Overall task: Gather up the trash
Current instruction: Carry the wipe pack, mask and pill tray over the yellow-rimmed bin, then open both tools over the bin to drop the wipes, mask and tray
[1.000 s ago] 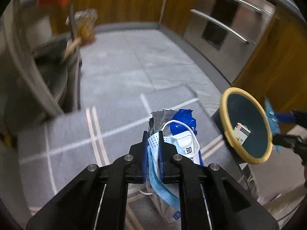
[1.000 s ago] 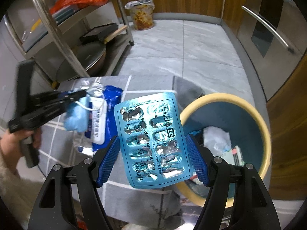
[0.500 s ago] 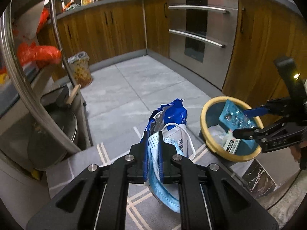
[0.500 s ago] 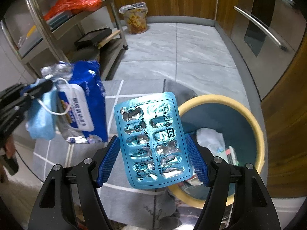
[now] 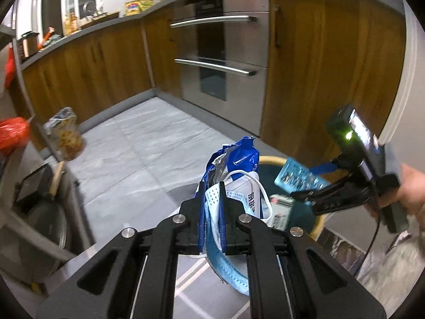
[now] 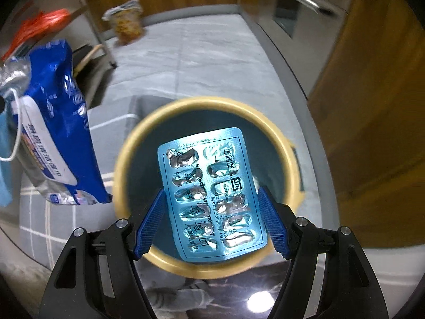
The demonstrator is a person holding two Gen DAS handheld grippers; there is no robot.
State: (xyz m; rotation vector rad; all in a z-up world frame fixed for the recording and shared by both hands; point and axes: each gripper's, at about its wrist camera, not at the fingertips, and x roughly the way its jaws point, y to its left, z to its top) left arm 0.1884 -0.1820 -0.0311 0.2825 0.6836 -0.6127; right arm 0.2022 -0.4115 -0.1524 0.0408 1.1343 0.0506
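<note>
My left gripper (image 5: 212, 199) is shut on a light blue face mask (image 5: 212, 228). A blue wipes packet (image 5: 236, 159) hangs up in the air with it; whether it is pinched too or caught in the white ear loop I cannot tell. The packet (image 6: 55, 138) hangs just left of the yellow-rimmed teal bin (image 6: 127, 154). My right gripper (image 6: 212, 204) holds an emptied blue blister pack (image 6: 209, 194) by its two long edges, directly above the bin's mouth. From the left wrist, that gripper (image 5: 313, 183) and its blister pack (image 5: 297, 176) hover over the bin (image 5: 271, 158), which holds some trash.
A metal rack (image 5: 24, 228) with a pot and a red bag stands at the left. A noodle cup (image 5: 66, 135) sits on the grey tiles beyond. Steel oven drawers (image 5: 217, 66) and wooden cabinets lie behind the bin. A hand (image 5: 409, 194) grips the right tool.
The left gripper rose and carried the mask and wipes packet off the grey mat toward the bin. The right gripper moved the blister pack from beside the bin to above its opening.
</note>
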